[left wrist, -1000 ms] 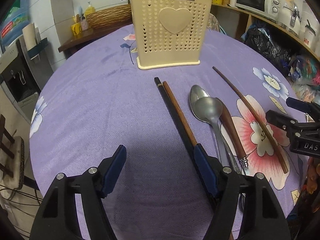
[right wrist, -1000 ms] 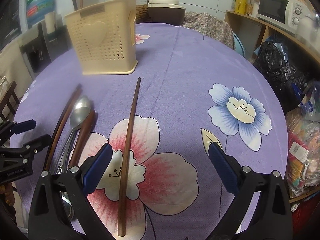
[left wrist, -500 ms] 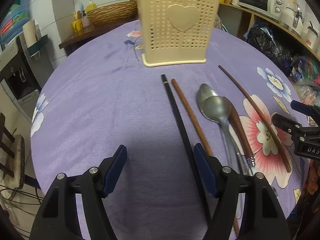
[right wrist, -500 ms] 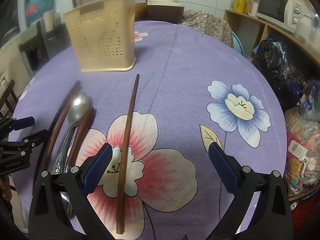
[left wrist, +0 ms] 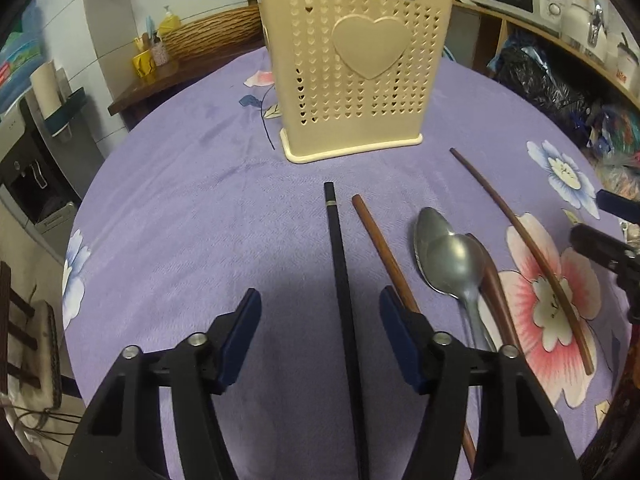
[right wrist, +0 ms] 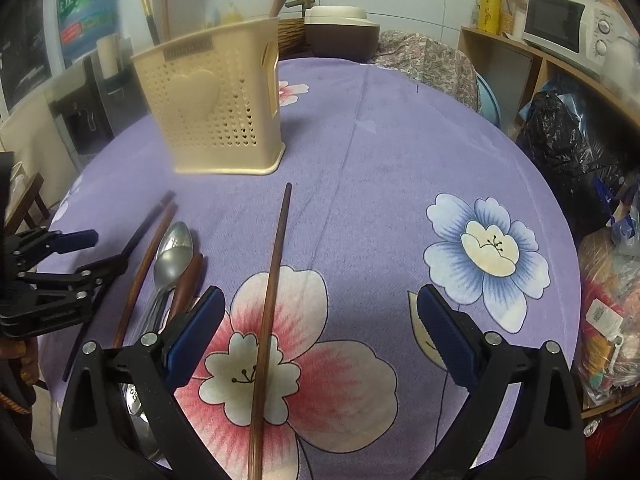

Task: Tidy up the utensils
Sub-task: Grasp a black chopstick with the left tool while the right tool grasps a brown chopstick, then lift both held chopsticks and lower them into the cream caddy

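The left gripper (left wrist: 320, 312) hangs over the near part of a round table (left wrist: 192, 208) covered in a purple flowered cloth. Its jaws are closing, and a black chopstick (left wrist: 340, 272) lies on the cloth between them, running lengthwise along the gap and closer to the right pad than to the left. Neither pad touches it. The chopstick's far end points toward the cream perforated basket (left wrist: 352, 68), which stands upright toward the far edge of the table and already has a few sticks standing in it.

Just outside the left gripper's right finger lies a brown chopstick (left wrist: 380, 248), its near part hidden under that finger. Farther toward the table's right side are two metal spoons (left wrist: 452, 256), one bowl overlapping the other, with a brown-handled utensil (left wrist: 494, 288) touching them. Beyond those, well apart, a long thin brown stick (left wrist: 524, 252) lies diagonally across a pink flower on the cloth.

The right gripper (right wrist: 320, 328) is held above that same pink flower with its jaws wide apart. The long brown stick (right wrist: 272, 292) lies on the cloth between them, nearer the left pad, untouched by either.
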{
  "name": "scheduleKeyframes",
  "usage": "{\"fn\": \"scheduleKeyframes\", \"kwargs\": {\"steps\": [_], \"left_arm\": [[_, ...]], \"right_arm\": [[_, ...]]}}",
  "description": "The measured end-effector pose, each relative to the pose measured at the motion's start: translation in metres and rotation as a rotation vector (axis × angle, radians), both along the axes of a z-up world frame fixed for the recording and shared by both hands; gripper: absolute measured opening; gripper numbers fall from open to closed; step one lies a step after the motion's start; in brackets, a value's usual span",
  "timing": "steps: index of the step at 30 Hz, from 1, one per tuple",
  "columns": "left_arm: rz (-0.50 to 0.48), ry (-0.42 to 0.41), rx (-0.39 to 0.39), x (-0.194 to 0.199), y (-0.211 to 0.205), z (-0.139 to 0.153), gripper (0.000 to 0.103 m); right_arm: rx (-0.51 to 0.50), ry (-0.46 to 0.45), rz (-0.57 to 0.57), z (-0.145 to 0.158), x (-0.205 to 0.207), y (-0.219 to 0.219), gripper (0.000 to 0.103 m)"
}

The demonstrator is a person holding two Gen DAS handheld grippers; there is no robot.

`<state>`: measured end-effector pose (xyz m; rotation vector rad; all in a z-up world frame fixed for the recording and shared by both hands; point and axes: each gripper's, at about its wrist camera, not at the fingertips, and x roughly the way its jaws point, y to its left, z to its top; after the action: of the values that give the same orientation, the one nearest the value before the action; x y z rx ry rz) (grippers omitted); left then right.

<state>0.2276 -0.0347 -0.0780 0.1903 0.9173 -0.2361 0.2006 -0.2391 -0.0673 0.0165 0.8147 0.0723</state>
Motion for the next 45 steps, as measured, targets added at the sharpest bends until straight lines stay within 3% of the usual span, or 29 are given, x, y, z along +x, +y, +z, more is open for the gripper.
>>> {"fn": "scheduleKeyframes", "kwargs": {"steps": [4,13,18,22,27,38,45], "left_arm": [[-0.001,0.021,0.004,0.019,0.007,-0.004,0.048],[0.012,0.061,-0.042,0.038,0.017,-0.002,0.048],[0.048,0.064,-0.073,0.052,0.015,0.0,0.048],[0.057,0.059,-0.055,0.059,0.009,0.0,0.047],[0.055,0.047,-0.027,0.063,0.004,0.001,0.036],[0.06,0.044,-0.038,0.07,0.0,0.002,0.01],[0.067,0.033,-0.056,0.072,0.001,0.001,0.01]], "right_arm": [[0.01,0.003,-0.003,0.002,0.001,-0.003,0.095],[0.064,0.027,0.059,0.001,0.033,0.01,0.095],[0.066,0.074,0.055,-0.008,0.067,0.018,0.074],[0.037,0.125,0.048,-0.019,0.087,0.026,0.057],[0.008,0.155,0.049,-0.027,0.101,0.037,0.038],[-0.038,0.147,0.064,-0.028,0.111,0.051,0.01],[0.003,0.133,0.064,-0.028,0.109,0.044,0.007]]}}
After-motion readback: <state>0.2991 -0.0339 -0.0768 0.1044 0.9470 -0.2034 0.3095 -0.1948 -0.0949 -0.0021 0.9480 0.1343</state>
